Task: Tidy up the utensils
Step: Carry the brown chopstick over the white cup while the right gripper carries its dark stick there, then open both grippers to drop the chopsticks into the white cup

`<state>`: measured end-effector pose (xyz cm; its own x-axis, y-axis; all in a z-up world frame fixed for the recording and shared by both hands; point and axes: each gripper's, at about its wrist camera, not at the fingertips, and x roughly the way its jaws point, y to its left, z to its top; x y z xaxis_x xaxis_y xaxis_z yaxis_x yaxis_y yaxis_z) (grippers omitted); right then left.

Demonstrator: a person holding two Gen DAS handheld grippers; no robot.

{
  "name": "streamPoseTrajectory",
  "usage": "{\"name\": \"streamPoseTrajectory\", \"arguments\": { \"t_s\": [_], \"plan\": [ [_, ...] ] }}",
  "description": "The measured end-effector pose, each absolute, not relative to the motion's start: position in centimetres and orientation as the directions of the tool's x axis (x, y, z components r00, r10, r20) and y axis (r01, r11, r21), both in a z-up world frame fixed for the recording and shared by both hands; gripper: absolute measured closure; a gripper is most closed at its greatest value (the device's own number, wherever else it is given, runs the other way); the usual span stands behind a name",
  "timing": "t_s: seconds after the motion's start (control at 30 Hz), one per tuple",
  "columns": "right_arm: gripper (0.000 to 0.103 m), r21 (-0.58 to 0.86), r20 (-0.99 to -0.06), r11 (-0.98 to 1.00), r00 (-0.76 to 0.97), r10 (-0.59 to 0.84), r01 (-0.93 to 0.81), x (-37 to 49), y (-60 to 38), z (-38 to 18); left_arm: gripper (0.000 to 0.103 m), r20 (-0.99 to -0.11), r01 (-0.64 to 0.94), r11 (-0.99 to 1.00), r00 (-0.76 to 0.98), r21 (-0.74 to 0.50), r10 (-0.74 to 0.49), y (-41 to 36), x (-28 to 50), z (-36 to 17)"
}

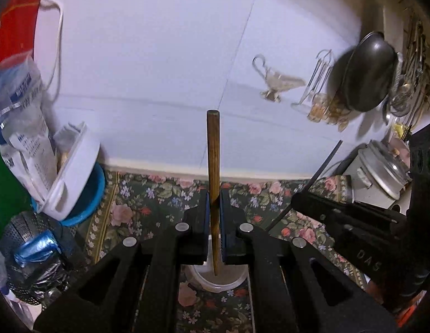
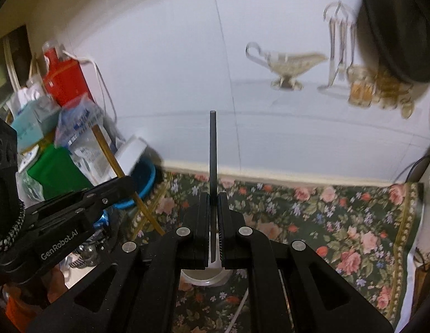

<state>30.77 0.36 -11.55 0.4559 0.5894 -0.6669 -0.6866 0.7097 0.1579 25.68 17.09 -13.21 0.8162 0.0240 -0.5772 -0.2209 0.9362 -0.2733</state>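
My left gripper [image 1: 214,208] is shut on a brown wooden chopstick [image 1: 213,152] that stands upright, its lower tip over a white round container [image 1: 215,281] on the floral cloth. My right gripper [image 2: 213,208] is shut on a thin black chopstick [image 2: 213,149], also upright, its lower end above a white round container [image 2: 205,277]. The right gripper shows at the right of the left wrist view [image 1: 353,222] with the black chopstick [image 1: 326,163]. The left gripper shows at the left of the right wrist view [image 2: 76,208] with the brown chopstick [image 2: 117,166].
A floral cloth [image 2: 326,222] covers the counter below a white wall. Bags, a red carton [image 1: 15,27], a white tub in a blue bowl [image 1: 84,194] crowd the left. A glass gravy boat [image 2: 287,63], hanging utensils [image 2: 339,41] and a dark pan [image 1: 364,72] are at the right.
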Motion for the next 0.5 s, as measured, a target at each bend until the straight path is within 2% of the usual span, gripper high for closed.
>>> {"name": "streamPoseTrajectory", "arguments": {
  "t_s": [0.27,0.5],
  "plan": [
    [0.098,0.164,-0.766,0.723,0.375,0.522,-0.671,32.0,1.6,-16.1,0.098,-0.652,-0.251,0.924,0.758,-0.289,0.003,17.8,27.6,-16.9],
    [0.098,0.173,-0.782,0.72,0.351,0.515,-0.672,32.4,1.8,-16.9,0.098,-0.679,-0.267,0.923,0.734,-0.278,0.008,17.8,28.3,-17.9]
  ]
}}
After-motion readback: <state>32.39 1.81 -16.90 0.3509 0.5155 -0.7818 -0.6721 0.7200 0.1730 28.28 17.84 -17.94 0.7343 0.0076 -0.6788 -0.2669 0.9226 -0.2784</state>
